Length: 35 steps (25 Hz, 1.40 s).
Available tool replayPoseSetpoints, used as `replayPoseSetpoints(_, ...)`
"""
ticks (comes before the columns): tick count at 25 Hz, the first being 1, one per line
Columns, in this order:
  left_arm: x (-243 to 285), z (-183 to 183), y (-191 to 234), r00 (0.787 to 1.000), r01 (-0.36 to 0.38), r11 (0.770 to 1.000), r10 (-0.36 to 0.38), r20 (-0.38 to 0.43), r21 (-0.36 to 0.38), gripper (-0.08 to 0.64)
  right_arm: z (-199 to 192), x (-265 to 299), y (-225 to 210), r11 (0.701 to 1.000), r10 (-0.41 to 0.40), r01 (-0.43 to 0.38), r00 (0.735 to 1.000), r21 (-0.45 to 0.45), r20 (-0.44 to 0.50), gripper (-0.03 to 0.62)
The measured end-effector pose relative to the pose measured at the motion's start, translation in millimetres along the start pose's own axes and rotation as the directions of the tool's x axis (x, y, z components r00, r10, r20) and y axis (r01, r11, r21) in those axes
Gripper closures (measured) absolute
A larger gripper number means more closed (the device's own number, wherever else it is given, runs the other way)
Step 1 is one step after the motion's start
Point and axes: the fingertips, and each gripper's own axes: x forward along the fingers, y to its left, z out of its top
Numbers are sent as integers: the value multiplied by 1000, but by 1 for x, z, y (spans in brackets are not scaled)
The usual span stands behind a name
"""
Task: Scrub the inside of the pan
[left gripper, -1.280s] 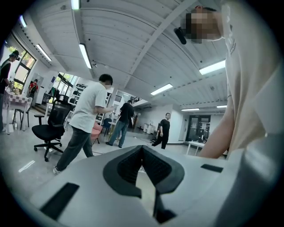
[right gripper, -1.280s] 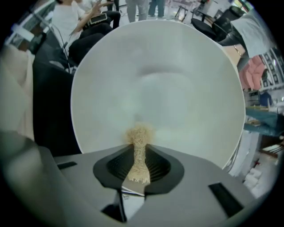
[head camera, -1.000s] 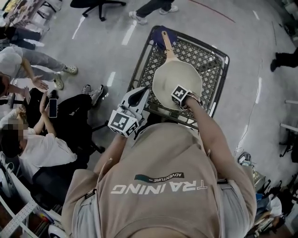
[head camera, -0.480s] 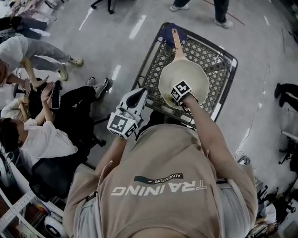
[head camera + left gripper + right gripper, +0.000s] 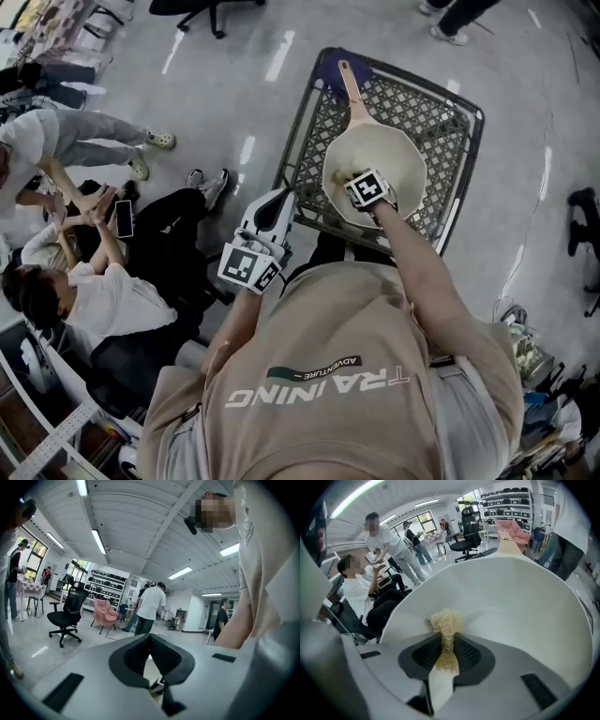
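Note:
A cream pan [image 5: 398,155] lies in a wire cart basket [image 5: 305,122], its wooden handle [image 5: 352,86] pointing away from me. My right gripper [image 5: 357,181] reaches down into the pan's near side, its marker cube above it. In the right gripper view that gripper [image 5: 446,631] is shut on a tan fibrous scrubber [image 5: 446,620], which presses against the pan's inner wall [image 5: 515,602]. My left gripper [image 5: 277,195] hovers by the cart's near left rim, apart from the pan. In the left gripper view its jaws [image 5: 150,637] stand shut with nothing held.
A purple cloth [image 5: 330,67] lies under the handle at the basket's far corner. Seated people [image 5: 94,291] crowd the floor to the left. A black office chair [image 5: 65,613] and standing people [image 5: 151,606] fill the room beyond the left gripper.
My right gripper has slid with the scrubber from the pan's near right rim toward its near left side and tipped further down. The left gripper has hardly shifted.

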Motion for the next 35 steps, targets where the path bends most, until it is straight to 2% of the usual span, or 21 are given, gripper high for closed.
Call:
replayPoseSetpoints(3,5,2,3,1000,9,1000,-9,-16,6,543,7,6,-13,999,-45,45,999,23,4,502)
replayPoseSetpoints(9,1,-3,17,998,-10,1000,11,-60,18,542,10,23,-20,996,-73,72,997,51,6,502)
replayPoseSetpoints(14,3,-10,20,996,-12,1000,12,-85,9,542,30,27,-31,994,-95,99,990,-35,106,500)
replayPoseSetpoints(17,5,-14,19,995,12,1000,-10,-100,13,543,36,26,-37,988,-123,132,985,-74,123,495)
replayPoseSetpoints(24,15,-14,12,994,40,999,-38,-103,20,543,28,17,-77,977,-213,211,972,32,95,494)
replayPoseSetpoints(31,15,-10,3,994,49,998,-46,-97,28,543,2,-6,-122,931,-358,355,933,81,26,495)
replayPoseSetpoints(35,16,-11,0,994,47,998,-43,-95,32,543,-12,-17,-147,882,-465,464,885,83,-19,495)
